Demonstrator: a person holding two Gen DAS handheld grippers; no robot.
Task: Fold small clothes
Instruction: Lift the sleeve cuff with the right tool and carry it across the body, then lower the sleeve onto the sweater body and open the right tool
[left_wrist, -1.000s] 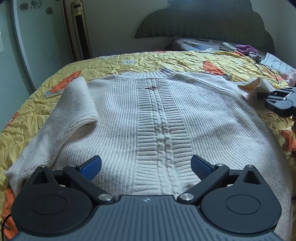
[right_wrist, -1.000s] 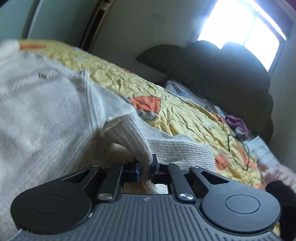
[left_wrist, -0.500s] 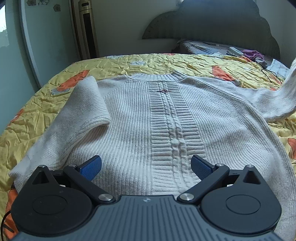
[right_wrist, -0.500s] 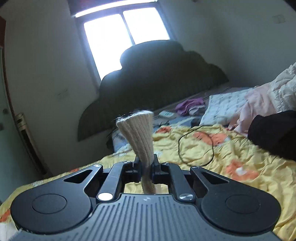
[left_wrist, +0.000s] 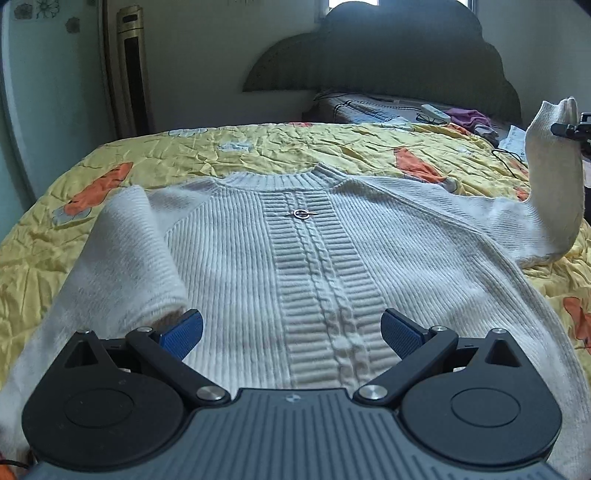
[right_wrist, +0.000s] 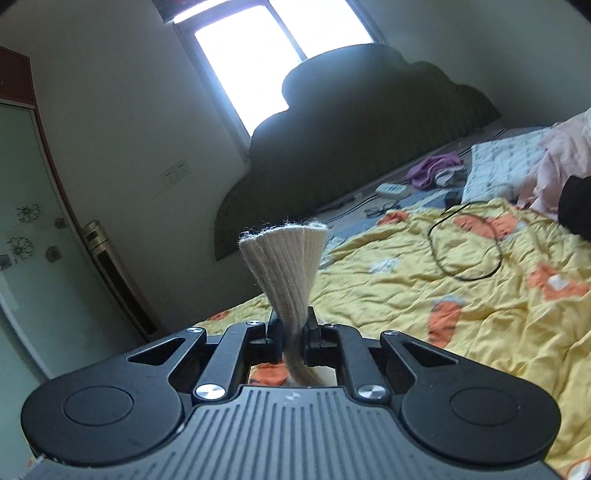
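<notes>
Change: right claw (right_wrist: 293, 334), pinching the cuff (right_wrist: 283, 254) of the sweater's right sleeve (left_wrist: 550, 199), has lifted it off the bed (left_wrist: 258, 151) and turned it upright | Left claw (left_wrist: 291, 330): spread, empty, low over the hem | White sweater (left_wrist: 295, 266): flat ahead of it, far sleeve already folded in | Meaning: second sleeve fold looks underway.

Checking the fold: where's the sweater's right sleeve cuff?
The cuff is pinched in the right gripper, lifted above the yellow quilt at the left view's right edge.

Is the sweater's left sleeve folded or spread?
Folded: the left sleeve lies doubled over the sweater body, cuff near the open left gripper.
</notes>
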